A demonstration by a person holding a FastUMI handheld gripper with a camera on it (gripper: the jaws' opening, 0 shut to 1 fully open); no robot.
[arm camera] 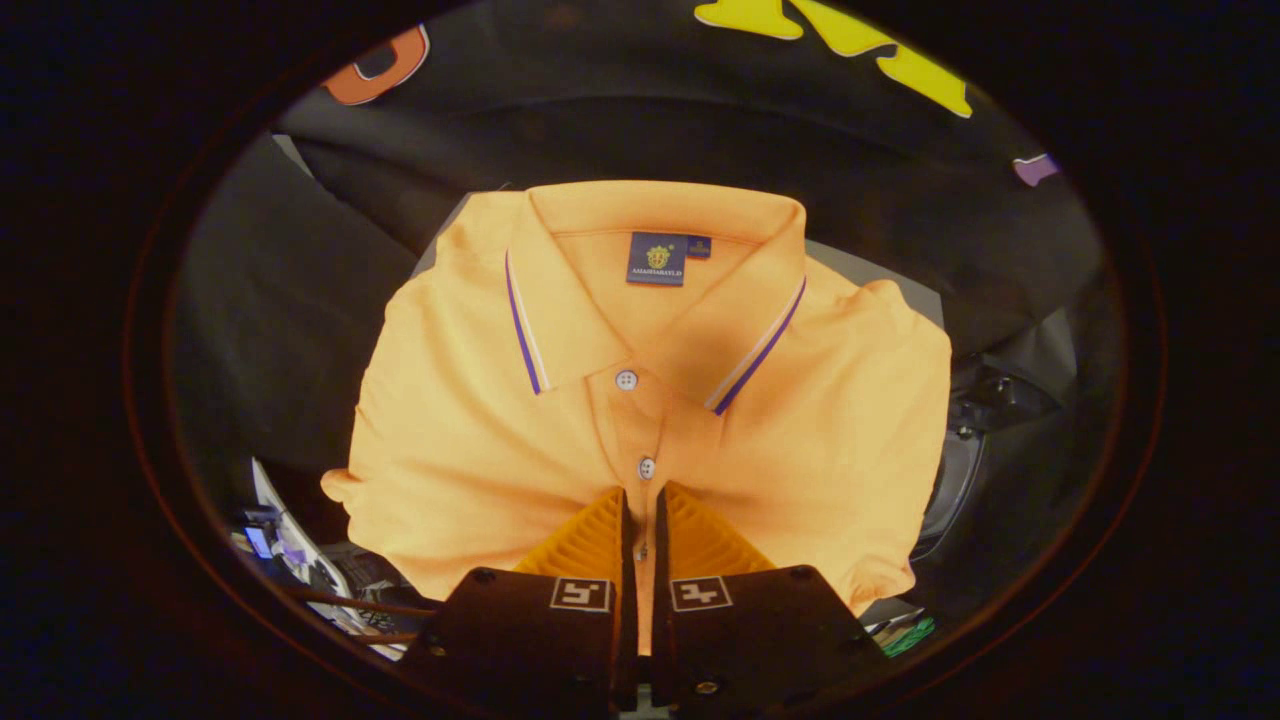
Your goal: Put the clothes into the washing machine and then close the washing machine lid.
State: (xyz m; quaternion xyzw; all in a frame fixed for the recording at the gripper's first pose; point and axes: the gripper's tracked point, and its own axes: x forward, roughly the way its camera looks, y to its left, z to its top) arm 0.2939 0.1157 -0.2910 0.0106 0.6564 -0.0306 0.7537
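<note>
An orange polo shirt (480, 420) with purple-and-white striped collar tips and a blue neck label is spread out just ahead of me, collar at the far side. It is folded, with its sleeves tucked at the sides. My gripper (640, 525) is shut on the shirt at the button placket, just below the second button. Only a thin strip of orange fabric shows between the two fingers. A pale grey surface (885, 282) peeks out behind the shirt's shoulders.
To the right of the shirt is a dark rounded rim with a hinge-like part (965, 450); I cannot tell what it belongs to. Small cluttered items (290, 555) lie at the lower left, and something green (908, 636) at the lower right. Black cloth hangs behind.
</note>
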